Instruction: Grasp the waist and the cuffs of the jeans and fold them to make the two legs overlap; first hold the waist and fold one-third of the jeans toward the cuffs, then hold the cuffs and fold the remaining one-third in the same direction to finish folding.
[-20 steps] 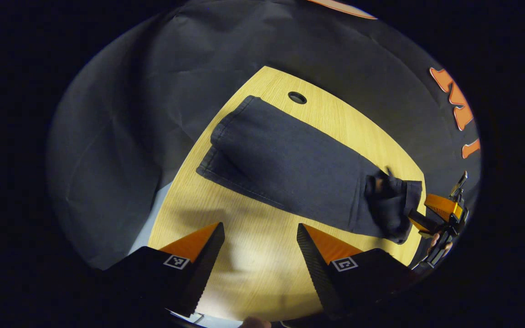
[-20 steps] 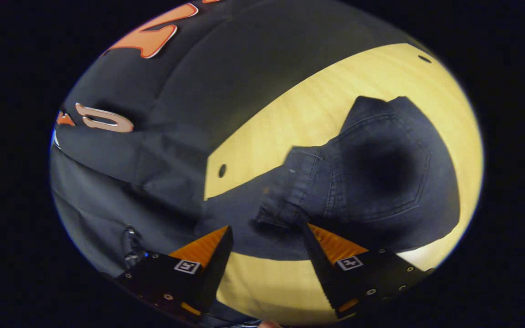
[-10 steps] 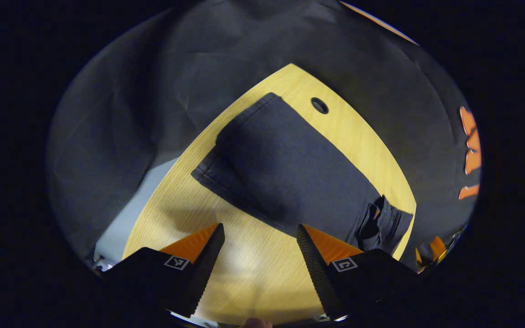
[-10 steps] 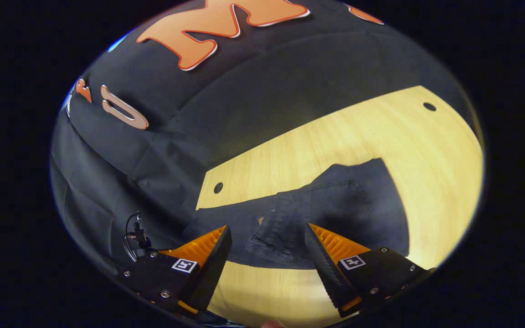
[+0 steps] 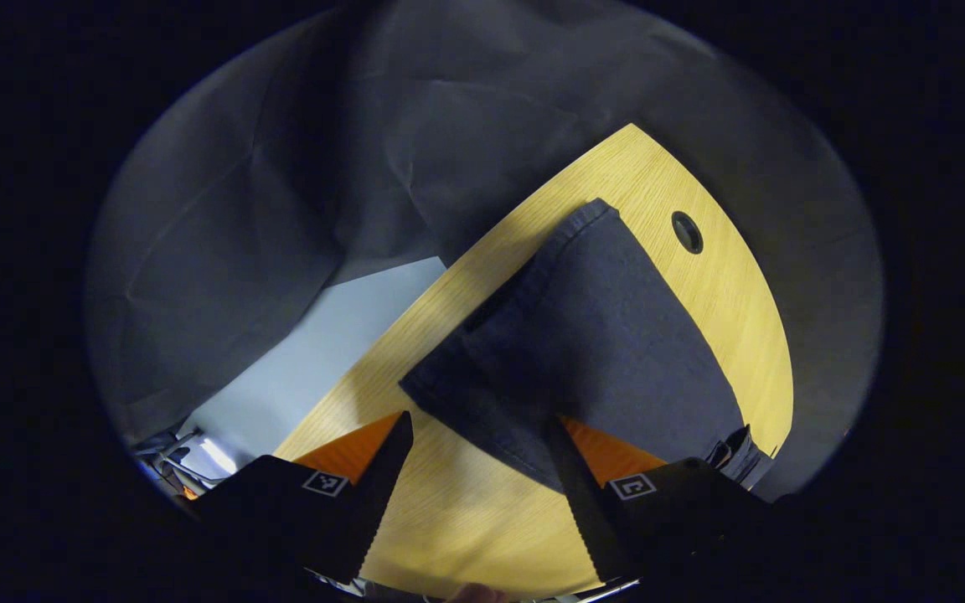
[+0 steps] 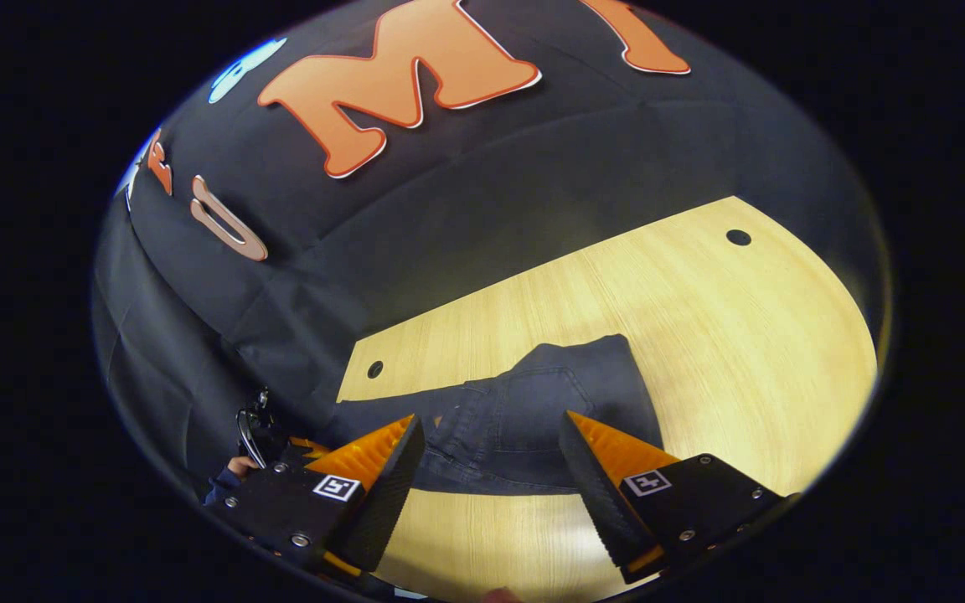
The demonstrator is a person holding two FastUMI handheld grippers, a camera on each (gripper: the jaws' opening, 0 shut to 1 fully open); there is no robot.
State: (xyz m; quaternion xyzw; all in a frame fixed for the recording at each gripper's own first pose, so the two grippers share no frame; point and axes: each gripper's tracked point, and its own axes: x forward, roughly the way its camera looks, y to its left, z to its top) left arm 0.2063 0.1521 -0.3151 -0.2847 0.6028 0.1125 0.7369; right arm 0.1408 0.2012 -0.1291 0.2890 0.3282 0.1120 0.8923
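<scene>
Dark jeans point(image 5: 608, 335) lie flat on the wooden table point(image 5: 725, 310) with one leg over the other. Their cuffs point(image 5: 482, 327) point toward the table's edge, and the bunched waist point(image 5: 734, 452) is at the lower right. My left gripper point(image 5: 476, 419) is open just before the jeans' near long edge, holding nothing. In the right gripper view the waist and back pocket point(image 6: 533, 410) lie just beyond my right gripper point(image 6: 491, 419), which is open and empty above the table point(image 6: 700, 335).
Round cable holes sit in the table top point(image 5: 687, 232) point(image 6: 738, 237) point(image 6: 375, 368). Pale floor point(image 5: 323, 352) shows past the table's edge. A person's hand point(image 6: 235, 465) with the other gripper is at the lower left of the right gripper view.
The right gripper has drawn back from the waist, so the jeans look smaller. The left gripper has swung toward the cuff end, and the jeans now reach its right finger.
</scene>
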